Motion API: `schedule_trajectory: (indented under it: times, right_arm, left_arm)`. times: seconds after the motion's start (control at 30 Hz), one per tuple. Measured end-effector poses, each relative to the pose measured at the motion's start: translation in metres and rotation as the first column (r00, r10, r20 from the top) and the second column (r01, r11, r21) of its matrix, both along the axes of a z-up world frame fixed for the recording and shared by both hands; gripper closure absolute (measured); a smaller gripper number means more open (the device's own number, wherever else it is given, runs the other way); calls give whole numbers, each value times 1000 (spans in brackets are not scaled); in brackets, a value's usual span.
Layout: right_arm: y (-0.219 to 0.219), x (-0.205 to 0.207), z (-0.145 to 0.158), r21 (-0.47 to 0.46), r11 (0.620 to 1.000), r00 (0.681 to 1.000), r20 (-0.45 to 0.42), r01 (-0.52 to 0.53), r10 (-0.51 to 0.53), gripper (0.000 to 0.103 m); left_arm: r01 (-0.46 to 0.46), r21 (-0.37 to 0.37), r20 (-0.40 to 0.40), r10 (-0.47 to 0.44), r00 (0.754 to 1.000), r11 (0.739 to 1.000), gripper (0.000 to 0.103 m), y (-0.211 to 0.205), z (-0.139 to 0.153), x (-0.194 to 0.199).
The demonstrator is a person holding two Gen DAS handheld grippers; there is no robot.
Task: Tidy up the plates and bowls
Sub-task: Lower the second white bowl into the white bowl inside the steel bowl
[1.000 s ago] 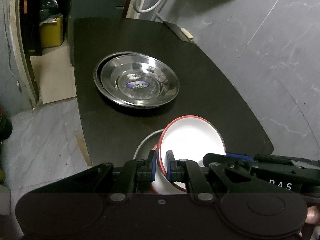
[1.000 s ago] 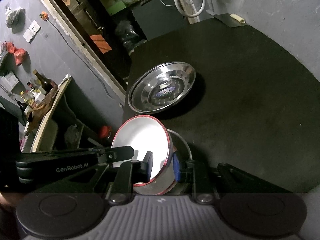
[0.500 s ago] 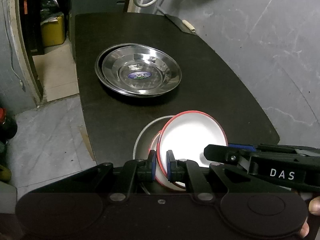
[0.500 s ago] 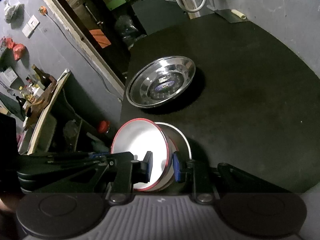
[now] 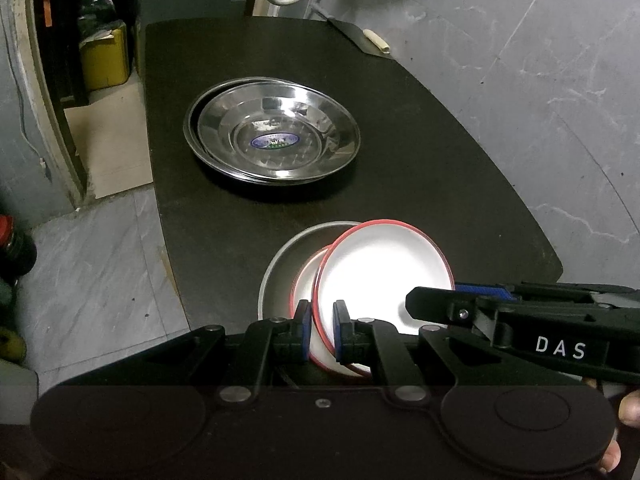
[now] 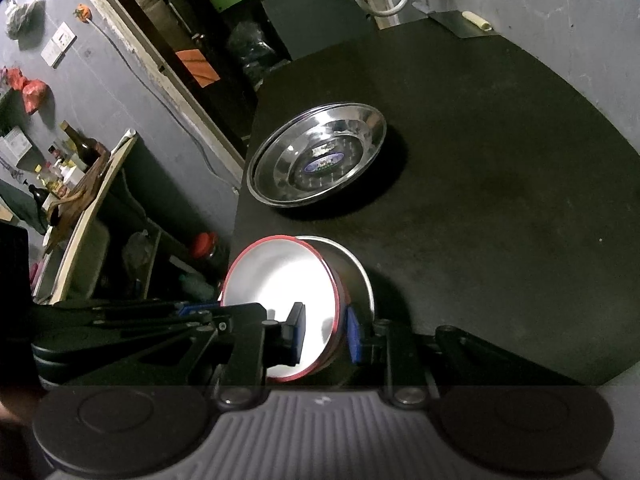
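Note:
A white bowl with a red rim [image 5: 384, 268] [image 6: 280, 276] is held tilted over a second red-rimmed white bowl [image 5: 310, 280] that sits inside a grey steel bowl [image 5: 280, 264] [image 6: 356, 276] near the table's front edge. My left gripper [image 5: 321, 330] is shut on the top bowl's near rim. My right gripper [image 6: 326, 334] pinches the same bowl's opposite rim, and its fingers [image 5: 460, 304] show in the left wrist view. Two stacked steel plates [image 5: 272, 136] [image 6: 316, 160] lie further back on the black table [image 5: 420, 168].
A knife with a pale handle [image 5: 374, 40] lies at the table's far right corner. The table's left edge drops to a tiled floor [image 5: 100, 260]. A yellow container [image 5: 104, 56] stands far left. A shelf with bottles [image 6: 68, 168] stands left in the right wrist view.
Both grippers have lowered the top bowl and carried it slightly forward over the nested bowls; the steel bowl and the second white bowl beneath now show more. The grips are unchanged.

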State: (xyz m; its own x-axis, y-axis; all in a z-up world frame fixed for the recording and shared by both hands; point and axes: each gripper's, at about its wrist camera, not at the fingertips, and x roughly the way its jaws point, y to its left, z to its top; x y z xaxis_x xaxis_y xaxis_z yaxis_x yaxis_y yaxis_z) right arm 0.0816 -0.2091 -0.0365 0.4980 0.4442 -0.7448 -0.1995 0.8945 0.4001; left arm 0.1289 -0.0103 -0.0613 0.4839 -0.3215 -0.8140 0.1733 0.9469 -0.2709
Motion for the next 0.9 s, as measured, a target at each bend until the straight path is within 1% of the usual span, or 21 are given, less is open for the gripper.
schedule_trajectory:
  times: [0.9]
  right_arm:
    - [-1,1,-1,2,1000,1000,-5,-4,4,77]
  left_arm:
    - [-2,-4,-3,2,1000,1000,90,0,-1,0]
